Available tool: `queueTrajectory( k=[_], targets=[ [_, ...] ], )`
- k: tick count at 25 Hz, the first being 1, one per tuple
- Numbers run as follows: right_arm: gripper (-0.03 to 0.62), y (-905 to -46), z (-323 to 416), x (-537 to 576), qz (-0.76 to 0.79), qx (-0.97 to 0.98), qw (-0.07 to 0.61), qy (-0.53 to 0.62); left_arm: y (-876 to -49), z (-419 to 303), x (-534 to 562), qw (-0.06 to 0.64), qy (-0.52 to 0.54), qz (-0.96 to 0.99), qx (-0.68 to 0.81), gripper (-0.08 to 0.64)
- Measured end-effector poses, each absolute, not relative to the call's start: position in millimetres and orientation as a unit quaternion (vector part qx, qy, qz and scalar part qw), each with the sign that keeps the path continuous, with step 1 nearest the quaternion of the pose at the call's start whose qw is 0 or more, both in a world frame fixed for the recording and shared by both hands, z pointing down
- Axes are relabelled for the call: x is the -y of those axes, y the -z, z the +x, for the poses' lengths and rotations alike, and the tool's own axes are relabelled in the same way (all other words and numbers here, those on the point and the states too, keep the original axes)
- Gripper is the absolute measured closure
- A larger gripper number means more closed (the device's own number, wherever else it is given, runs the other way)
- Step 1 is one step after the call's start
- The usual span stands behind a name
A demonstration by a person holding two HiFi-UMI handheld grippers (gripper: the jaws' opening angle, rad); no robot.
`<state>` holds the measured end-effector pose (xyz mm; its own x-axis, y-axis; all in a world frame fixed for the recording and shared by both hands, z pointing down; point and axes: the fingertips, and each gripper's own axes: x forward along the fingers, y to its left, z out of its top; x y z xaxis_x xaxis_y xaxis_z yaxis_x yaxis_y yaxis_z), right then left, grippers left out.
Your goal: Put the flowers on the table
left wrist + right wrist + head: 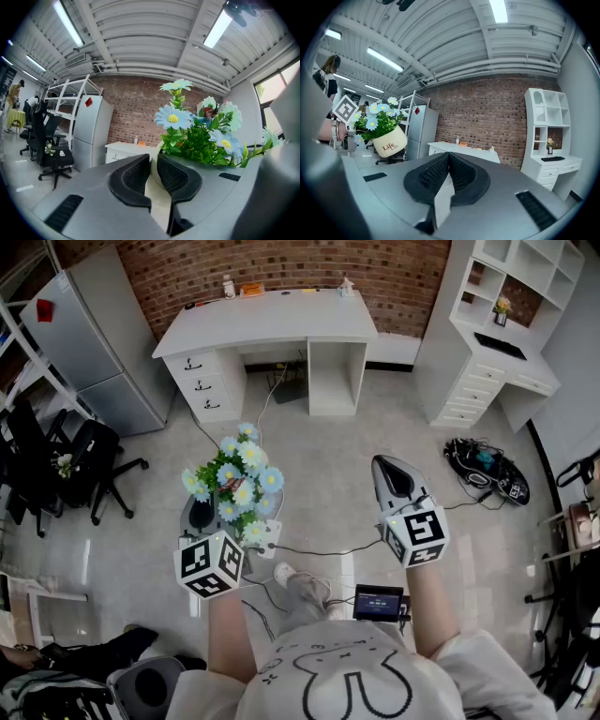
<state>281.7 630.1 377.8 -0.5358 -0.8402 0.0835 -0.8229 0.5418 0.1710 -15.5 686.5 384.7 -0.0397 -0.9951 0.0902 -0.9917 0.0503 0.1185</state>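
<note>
I see the flowers [240, 474] in pale blue with yellow centres over green leaves; their pot [389, 142] is cream with dark lettering. The left tool [153, 159] and the right tool [449, 157] are both grey, with black ribbed pads [133, 180]. Each carries a cube [211, 565] patterned in black-and-white squares. The bench [272, 320] is white, the wall [281, 263] behind it red-brown brick. The floor [375, 427] is a pale glossy grey, and the fridge [98, 348] is silver-grey.
</note>
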Motion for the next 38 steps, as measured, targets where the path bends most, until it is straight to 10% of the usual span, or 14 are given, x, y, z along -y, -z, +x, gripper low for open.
queueTrajectory(
  k=[38],
  targets=[
    [0.574,-367.6,181.4,-400.9,0.463,0.879,0.093,0.064,-379.1,-88.2,-438.4,0.074,0.037,0.707,0.703,0.502]
  ],
)
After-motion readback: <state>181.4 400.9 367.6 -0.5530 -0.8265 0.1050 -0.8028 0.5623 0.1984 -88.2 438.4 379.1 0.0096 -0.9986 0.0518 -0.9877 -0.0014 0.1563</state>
